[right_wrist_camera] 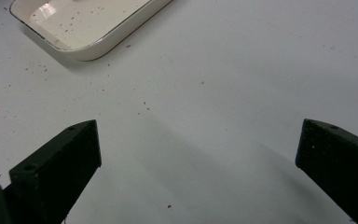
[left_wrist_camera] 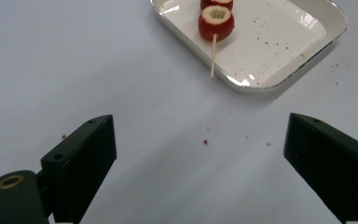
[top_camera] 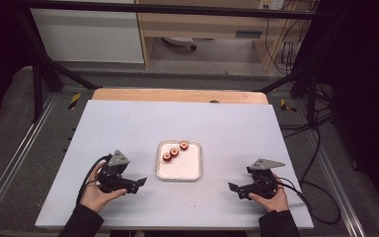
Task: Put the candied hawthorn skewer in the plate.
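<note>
We rest both grippers on the pale, matte counter, the left gripper and the right gripper each with fingers spread wide and holding nothing, so we judge the work to stand at its approach step. The skewer, a thin wooden stick through round red fruit pieces with pale cut faces, lies in the glossy white rounded-corner tray between us. Next we likely need to bring one gripper in low over the tray rim and close gently on the slender stick.
</note>
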### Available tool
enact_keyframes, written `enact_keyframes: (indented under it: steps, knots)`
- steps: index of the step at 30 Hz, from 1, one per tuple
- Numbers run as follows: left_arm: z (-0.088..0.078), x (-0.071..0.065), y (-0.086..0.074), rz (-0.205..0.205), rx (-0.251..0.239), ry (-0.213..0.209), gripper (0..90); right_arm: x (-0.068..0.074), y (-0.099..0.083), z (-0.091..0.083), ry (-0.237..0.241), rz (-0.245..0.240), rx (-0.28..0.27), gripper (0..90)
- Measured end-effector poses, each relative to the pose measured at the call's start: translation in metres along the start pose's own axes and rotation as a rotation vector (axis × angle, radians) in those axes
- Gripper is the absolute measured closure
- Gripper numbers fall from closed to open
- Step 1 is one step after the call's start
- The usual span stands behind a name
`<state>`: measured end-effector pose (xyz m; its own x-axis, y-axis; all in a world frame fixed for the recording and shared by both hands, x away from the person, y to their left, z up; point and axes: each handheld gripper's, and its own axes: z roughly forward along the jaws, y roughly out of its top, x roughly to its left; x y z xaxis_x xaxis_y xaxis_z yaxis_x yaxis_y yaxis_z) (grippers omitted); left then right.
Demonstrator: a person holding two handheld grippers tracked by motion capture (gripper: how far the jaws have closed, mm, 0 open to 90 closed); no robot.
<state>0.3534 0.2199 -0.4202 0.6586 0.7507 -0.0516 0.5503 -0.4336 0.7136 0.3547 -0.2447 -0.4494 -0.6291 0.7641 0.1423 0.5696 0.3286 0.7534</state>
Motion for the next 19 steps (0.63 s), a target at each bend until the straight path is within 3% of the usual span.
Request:
enact_keyframes:
  steps: [9, 19]
  knots:
    - [-0.004, 0.016, -0.036, -0.031, -0.029, 0.007, 9.3, 0.001, -0.002, 0.001, 0.005, -0.01, 0.01, 0.6]
    - [-0.007, 0.021, -0.04, -0.033, -0.045, 0.012, 9.3, 0.002, -0.002, -0.001, 0.012, -0.008, 0.014, 0.7]
